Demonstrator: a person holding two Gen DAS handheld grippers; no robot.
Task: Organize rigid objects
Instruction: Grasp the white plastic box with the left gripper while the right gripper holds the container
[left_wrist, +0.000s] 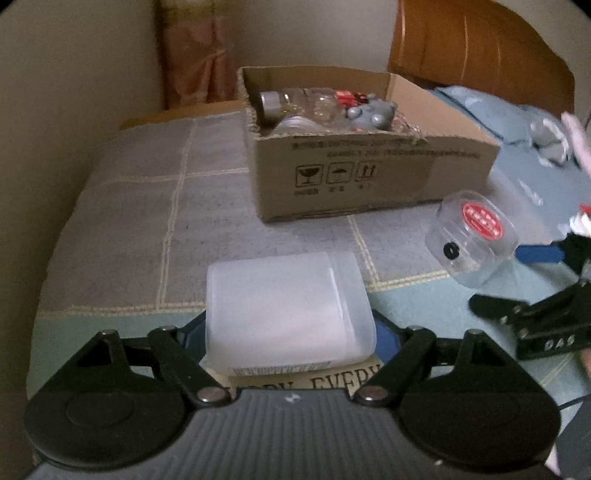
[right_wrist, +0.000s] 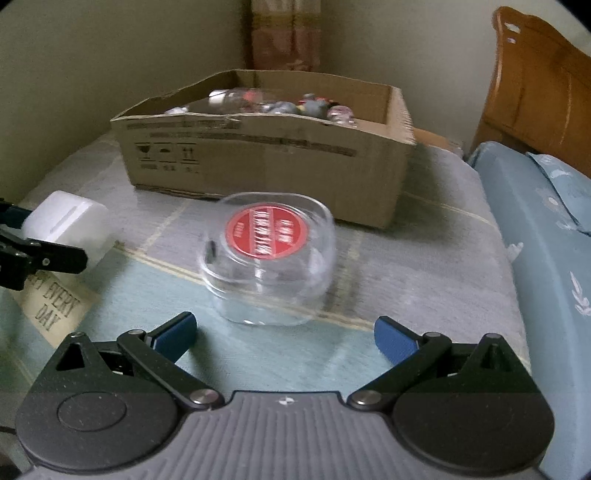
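My left gripper (left_wrist: 291, 332) is shut on a frosted white plastic box (left_wrist: 288, 310), held low over the bedspread; the box also shows at the left of the right wrist view (right_wrist: 70, 225). A clear plastic jar with a red round label (right_wrist: 269, 254) lies on its side on the bedspread just ahead of my right gripper (right_wrist: 284, 336), which is open and empty, with blue pads on either side behind the jar. The jar also shows in the left wrist view (left_wrist: 472, 236). An open cardboard box (left_wrist: 369, 177) with bottles and grey toys inside stands beyond both.
The bedspread (left_wrist: 147, 229) is grey and pale green with cream lines. A label reading "EVERY DAY" (right_wrist: 51, 306) lies under the left gripper. A blue pillow (right_wrist: 546, 229) and wooden headboard (right_wrist: 535, 92) are to the right, a wall and curtain behind.
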